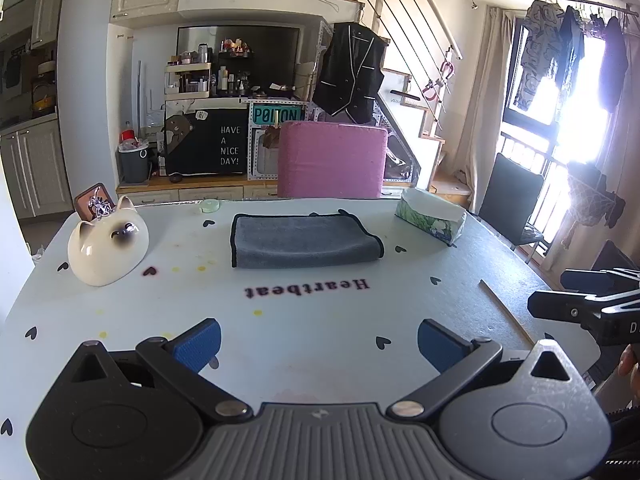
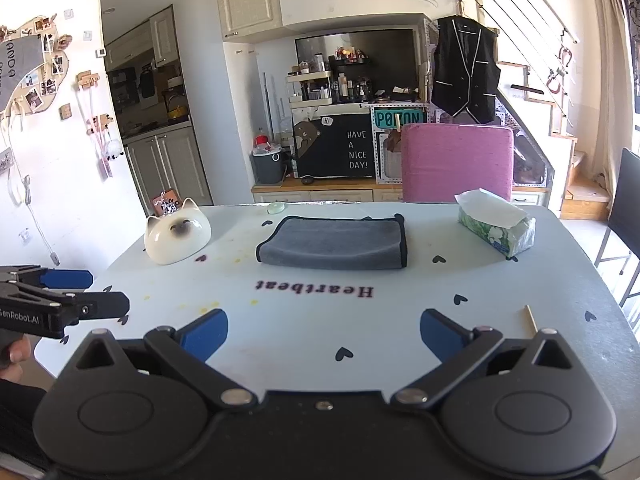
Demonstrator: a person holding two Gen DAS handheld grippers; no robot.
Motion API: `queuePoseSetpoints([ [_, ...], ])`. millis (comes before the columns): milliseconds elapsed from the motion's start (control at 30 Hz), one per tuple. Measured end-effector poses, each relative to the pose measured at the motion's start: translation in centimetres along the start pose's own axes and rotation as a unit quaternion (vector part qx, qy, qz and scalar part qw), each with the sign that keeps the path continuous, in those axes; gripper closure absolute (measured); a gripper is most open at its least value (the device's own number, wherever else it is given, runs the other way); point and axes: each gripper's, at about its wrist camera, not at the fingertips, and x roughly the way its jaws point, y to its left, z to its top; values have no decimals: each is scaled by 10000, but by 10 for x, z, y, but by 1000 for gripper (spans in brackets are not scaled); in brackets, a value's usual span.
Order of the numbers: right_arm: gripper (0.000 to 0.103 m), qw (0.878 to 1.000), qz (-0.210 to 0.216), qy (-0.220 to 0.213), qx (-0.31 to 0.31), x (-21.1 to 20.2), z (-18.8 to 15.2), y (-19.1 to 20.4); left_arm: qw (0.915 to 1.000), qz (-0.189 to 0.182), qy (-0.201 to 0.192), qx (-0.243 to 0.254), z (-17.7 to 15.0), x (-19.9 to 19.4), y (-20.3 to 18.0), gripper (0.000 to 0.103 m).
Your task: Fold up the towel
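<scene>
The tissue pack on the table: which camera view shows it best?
The right wrist view: the tissue pack sits clear of the window glare, white tissue on top. The left wrist view shows it further aside, near the bright window.

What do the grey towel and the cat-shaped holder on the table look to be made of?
The towel looks like plush microfibre or terry: a matte, fuzzy grey nap with a stitched black binding along its edges. It lies folded and soft-cornered. The cat-shaped holder looks like glazed ceramic: a smooth, glossy cream surface with a soft highlight and dark painted face and ears. Glossy plastic cannot be ruled out from these views.
</scene>
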Motion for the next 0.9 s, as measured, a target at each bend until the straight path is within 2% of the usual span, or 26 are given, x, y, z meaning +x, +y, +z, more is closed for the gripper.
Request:
queuePoseSetpoints([
  [900, 1, 10000, 22, -32, -20, -2, 0, 2, 10000, 2, -10, 6, 1, 1, 1, 0],
])
